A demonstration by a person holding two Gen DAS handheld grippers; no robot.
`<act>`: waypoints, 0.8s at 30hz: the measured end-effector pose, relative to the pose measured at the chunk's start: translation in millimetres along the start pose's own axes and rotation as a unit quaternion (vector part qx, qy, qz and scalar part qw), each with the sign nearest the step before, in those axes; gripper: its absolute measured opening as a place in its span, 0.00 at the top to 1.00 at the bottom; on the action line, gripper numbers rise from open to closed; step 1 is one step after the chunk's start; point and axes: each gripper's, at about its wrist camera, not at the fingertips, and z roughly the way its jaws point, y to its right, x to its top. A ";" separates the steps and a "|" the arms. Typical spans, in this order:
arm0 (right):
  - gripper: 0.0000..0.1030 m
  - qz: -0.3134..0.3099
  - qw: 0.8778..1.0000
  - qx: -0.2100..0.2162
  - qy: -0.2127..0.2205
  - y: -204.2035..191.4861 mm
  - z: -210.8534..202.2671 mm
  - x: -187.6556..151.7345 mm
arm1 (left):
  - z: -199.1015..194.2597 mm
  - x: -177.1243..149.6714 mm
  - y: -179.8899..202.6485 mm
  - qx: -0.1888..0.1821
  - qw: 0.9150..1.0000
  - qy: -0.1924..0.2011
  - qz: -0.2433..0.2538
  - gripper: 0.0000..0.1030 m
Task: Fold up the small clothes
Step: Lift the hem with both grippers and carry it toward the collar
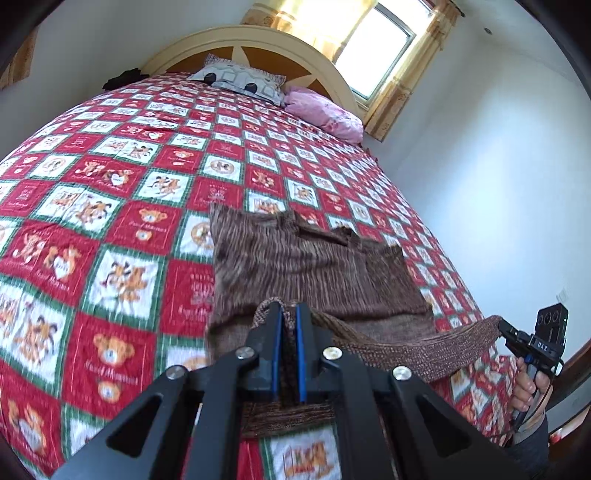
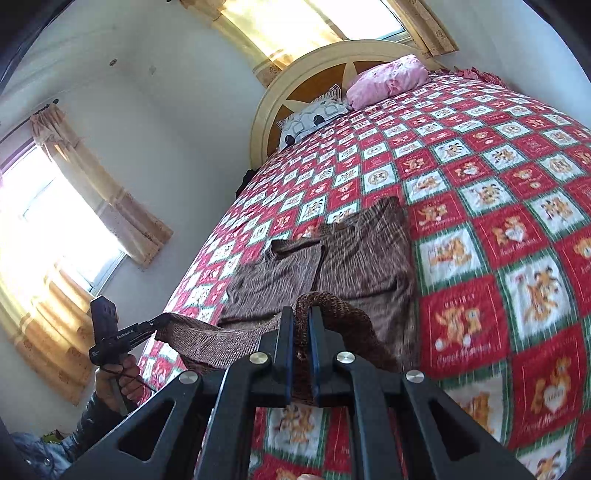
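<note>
- The left tongs [image 1: 289,314] are clamped on the near hem of the brown sweater [image 1: 295,258].
- The right tongs [image 2: 301,317] pinch the same hem.
- The sweater lies on the bed [image 1: 110,221], hem lifted.

Two tools [image 1: 289,314] [image 2: 301,317], one brown garment [image 1: 295,266], two pillows [image 1: 240,79] [image 1: 325,112], two windows [image 2: 48,221] [image 2: 314,18].

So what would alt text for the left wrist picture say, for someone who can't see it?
The left gripper pinches the near hem of a brown knitted garment lying on a red teddy-bear quilt, while the right gripper holds the same hem further along. Two pillows lie by the headboard under a bright window.
</note>
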 end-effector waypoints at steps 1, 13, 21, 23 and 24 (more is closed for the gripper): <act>0.94 0.003 1.000 0.001 0.002 0.5 2.0 5.5 | 2.7 4.3 0.2 -0.001 1.000 0.000 0.000 0.93; 0.94 0.032 0.999 -0.006 0.000 18.7 47.4 56.6 | 51.9 50.3 -8.9 0.020 1.000 -0.012 0.000 0.93; 0.94 0.052 0.998 -0.026 -0.021 39.2 92.6 86.8 | 87.8 73.5 -21.8 0.031 0.999 -0.027 -0.011 0.93; 0.94 0.060 0.997 -0.032 -0.028 46.8 108.1 94.7 | 98.0 79.4 -25.9 0.034 0.999 -0.031 -0.014 0.93; 0.94 0.062 0.997 -0.035 -0.031 49.9 114.5 97.5 | 103.0 81.8 -27.7 0.037 0.999 -0.033 -0.016 0.93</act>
